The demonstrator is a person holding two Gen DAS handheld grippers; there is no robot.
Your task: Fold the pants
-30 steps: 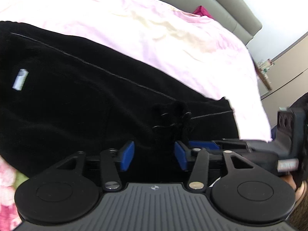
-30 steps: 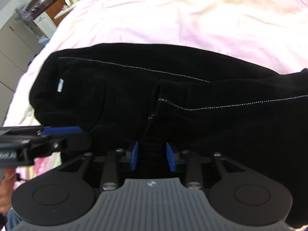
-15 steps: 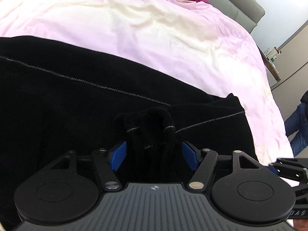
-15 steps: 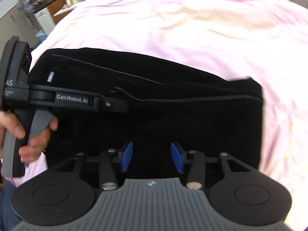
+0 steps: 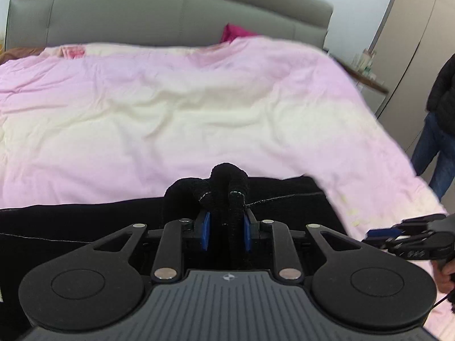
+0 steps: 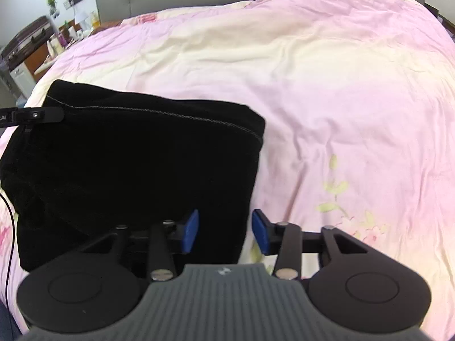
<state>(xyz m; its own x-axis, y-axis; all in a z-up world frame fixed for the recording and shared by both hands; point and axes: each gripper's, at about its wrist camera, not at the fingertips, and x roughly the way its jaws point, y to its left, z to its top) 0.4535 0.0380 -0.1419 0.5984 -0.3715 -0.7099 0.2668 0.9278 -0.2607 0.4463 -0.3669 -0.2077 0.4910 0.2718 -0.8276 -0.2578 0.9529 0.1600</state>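
Observation:
The black pants (image 6: 136, 159) lie folded in a thick rectangle on the pink bed cover, also seen in the left wrist view (image 5: 85, 221). My left gripper (image 5: 226, 230) is shut on a bunched edge of the pants, and a roll of black cloth sticks up past its blue pads. It shows at the left edge of the right wrist view (image 6: 31, 115), at the fold's far left corner. My right gripper (image 6: 224, 230) is open and empty over the fold's near right edge; it shows in the left wrist view (image 5: 409, 236) at the right.
The pink and cream bed cover (image 5: 170, 108) spreads far and right. A grey headboard (image 5: 170, 20) stands at the back with a magenta pillow (image 5: 236, 31). A person in jeans (image 5: 438, 130) stands right of the bed. A cluttered side table (image 6: 42, 48) is at the far left.
My left gripper has closed on the bunched pants edge and tilted up toward the headboard. My right gripper has let go, opened and moved to the fold's right edge.

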